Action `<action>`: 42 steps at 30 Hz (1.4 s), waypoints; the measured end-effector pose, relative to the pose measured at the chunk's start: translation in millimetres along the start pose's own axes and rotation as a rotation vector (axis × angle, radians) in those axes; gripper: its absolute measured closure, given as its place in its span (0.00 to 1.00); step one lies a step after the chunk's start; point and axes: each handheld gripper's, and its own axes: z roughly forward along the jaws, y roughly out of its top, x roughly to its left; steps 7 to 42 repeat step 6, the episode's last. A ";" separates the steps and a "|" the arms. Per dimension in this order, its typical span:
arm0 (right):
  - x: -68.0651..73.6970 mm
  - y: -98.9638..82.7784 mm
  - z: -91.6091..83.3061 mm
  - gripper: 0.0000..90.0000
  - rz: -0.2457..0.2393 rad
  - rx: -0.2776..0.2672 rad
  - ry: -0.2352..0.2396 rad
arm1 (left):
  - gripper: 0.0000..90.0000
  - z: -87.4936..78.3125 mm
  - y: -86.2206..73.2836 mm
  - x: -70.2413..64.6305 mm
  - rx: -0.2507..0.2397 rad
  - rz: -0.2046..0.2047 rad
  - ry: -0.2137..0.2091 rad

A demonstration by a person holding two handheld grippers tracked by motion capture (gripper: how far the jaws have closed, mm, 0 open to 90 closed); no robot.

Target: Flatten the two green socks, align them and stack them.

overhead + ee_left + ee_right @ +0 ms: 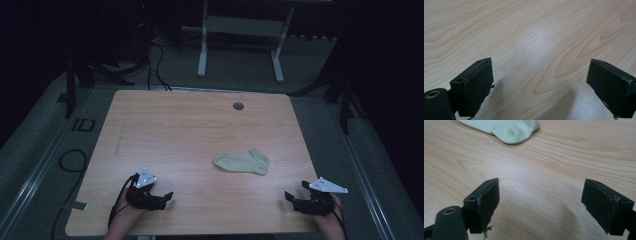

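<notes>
While both pairs of tongs rested low at the near edge of the counter [150, 130], the step in hand looked like a first reach for the sock [242, 162], and doing it well would have meant bringing one pair over the fabric with its jaws spread wide, lowering until the tips nearly brushed the wood, and pinching a fold close to an end rather than the flat middle, so the cloth lifted cleanly instead of sliding.

The left tongs [165, 198] stood released, jaws wide apart over bare wood in the left gripper view, grasping nothing. The right tongs [290, 198] were likewise released, jaws spread and empty.

The pale yellow-green sock lay flat on the counter, right of centre, its length running roughly left to right. It sat ahead of both pairs, apart from each, and somewhat nearer the right tongs than the left. In the right gripper view the sock [506, 127] showed at the top, up and to the left of the jaws, so that pair was aimed a little aside of it. A turn toward the sock seemed called for before any closing.
</notes>
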 end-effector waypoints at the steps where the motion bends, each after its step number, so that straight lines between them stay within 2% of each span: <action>1: -0.3 -0.2 0.3 0.17 -0.001 0.004 0.000 | 0.08 0.4 -0.3 -0.3 0.003 0.004 0.001; 42: 0.1 -0.3 0.6 0.16 -0.005 -0.001 0.007 | 0.08 0.3 -0.3 -1.5 -0.003 0.003 0.000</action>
